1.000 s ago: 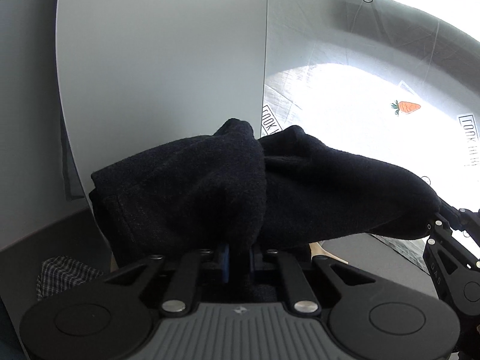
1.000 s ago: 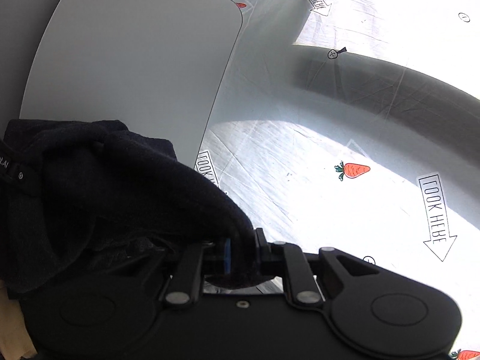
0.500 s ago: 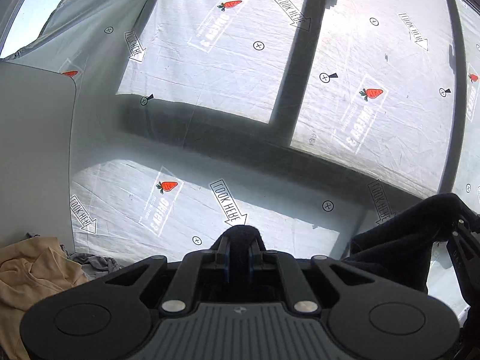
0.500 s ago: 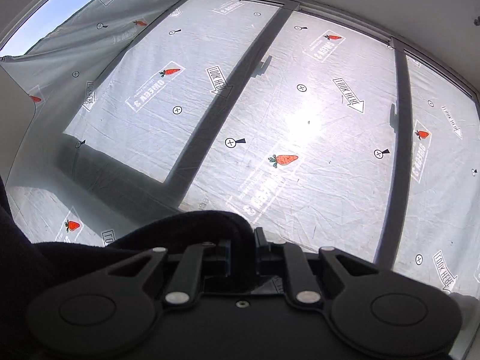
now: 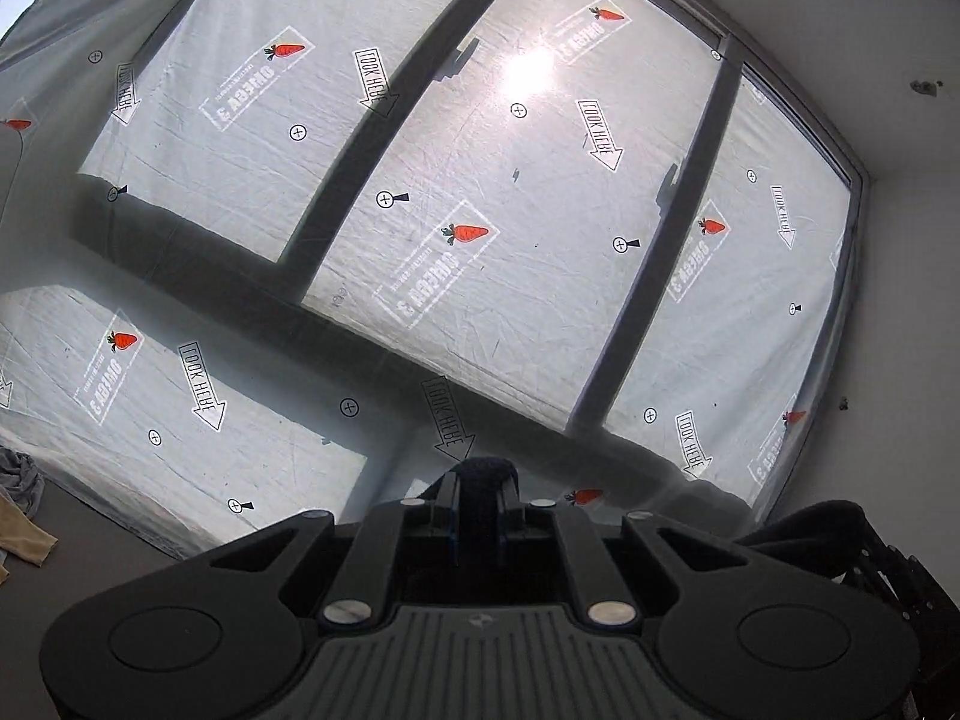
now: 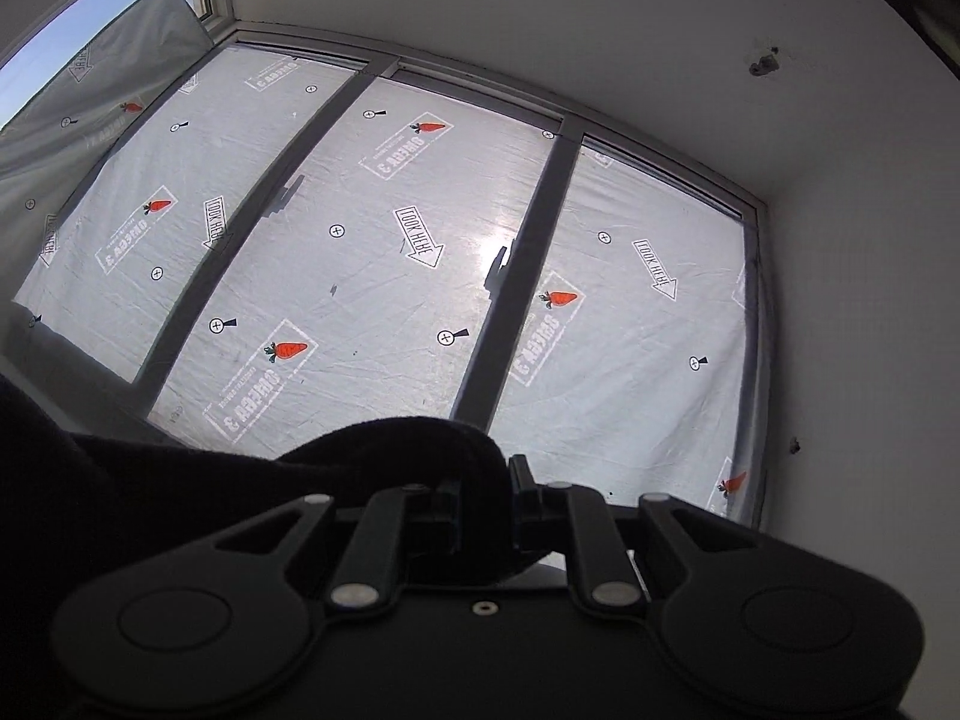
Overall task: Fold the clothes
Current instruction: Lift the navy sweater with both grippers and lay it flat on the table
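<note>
A dark navy garment (image 5: 483, 471) is pinched between the fingers of my left gripper (image 5: 478, 498), which is shut on it; only a small fold shows above the jaws. In the left wrist view more of the same cloth (image 5: 804, 525) hangs at the lower right by the other gripper. My right gripper (image 6: 485, 492) is shut on the dark garment (image 6: 414, 444), whose bulk drapes away to the left of that view. Both grippers are raised and face a window. The rest of the garment is hidden below the views.
A large window (image 5: 480, 192) covered by printed plastic sheeting with dark frame bars fills both views. White wall (image 6: 840, 300) lies to the right. A tan cloth (image 5: 24, 540) and a grey cloth (image 5: 21, 474) lie on a dark surface at the far left.
Both grippers have swung up and to the right with the dark garment, from facing a grey panel to facing the window. The garment's bulk has dropped out of the left wrist view.
</note>
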`<state>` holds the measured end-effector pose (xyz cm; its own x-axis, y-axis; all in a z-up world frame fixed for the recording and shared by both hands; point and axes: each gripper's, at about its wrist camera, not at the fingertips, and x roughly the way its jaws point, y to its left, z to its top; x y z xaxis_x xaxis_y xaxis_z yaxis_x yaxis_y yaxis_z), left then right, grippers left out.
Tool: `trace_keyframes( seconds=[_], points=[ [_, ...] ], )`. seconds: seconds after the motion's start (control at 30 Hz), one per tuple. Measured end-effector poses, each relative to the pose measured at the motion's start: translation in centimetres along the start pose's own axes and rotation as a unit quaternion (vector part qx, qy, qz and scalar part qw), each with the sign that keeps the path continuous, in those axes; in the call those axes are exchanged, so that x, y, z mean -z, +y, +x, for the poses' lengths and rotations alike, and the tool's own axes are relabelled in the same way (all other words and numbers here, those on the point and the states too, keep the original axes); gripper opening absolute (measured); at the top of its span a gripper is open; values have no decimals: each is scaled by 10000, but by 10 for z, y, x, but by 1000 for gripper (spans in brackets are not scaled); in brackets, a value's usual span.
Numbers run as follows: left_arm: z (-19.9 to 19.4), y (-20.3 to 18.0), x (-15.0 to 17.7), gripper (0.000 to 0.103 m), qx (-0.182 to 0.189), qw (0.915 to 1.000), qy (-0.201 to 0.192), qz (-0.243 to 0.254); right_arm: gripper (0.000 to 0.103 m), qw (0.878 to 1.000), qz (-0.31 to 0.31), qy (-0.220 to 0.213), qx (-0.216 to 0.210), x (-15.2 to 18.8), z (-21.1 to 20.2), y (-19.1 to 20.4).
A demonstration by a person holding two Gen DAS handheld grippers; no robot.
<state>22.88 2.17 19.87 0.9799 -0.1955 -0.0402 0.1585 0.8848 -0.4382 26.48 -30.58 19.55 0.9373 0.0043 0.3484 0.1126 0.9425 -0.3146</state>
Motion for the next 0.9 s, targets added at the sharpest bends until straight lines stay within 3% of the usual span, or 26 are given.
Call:
trace_keyframes(
  seconds=[0.1,0.2,0.3,0.37,0.47,0.53,0.73,0.8,0.9],
  points=[
    [-10,-6,13,12,-307,9993,148,140,16,9990,247,243,-268,8,-19,-14],
    [-3,2,34,12,-859,9941,651,73,16,9947,389,730,-614,33,-22,-6],
    [15,22,46,11,-1272,9875,920,-147,16,9823,680,1383,-1062,63,-12,5],
    [29,35,51,11,-1546,9826,1005,-223,16,9759,961,1520,-1237,77,-1,15],
    [44,48,39,11,-1712,9826,717,-60,16,9757,926,1408,-1398,93,25,38],
    [48,55,16,11,-1773,9837,311,11,16,9781,881,1187,-1468,96,55,58],
    [18,51,-29,11,-1790,9814,-620,315,16,9703,1489,534,-1830,72,129,97],
    [12,45,-24,11,-1604,9856,-476,238,16,9667,1678,480,-1873,68,148,103],
    [31,36,9,14,-1291,9909,364,87,16,9663,1770,575,-1779,75,174,109]
  ],
)
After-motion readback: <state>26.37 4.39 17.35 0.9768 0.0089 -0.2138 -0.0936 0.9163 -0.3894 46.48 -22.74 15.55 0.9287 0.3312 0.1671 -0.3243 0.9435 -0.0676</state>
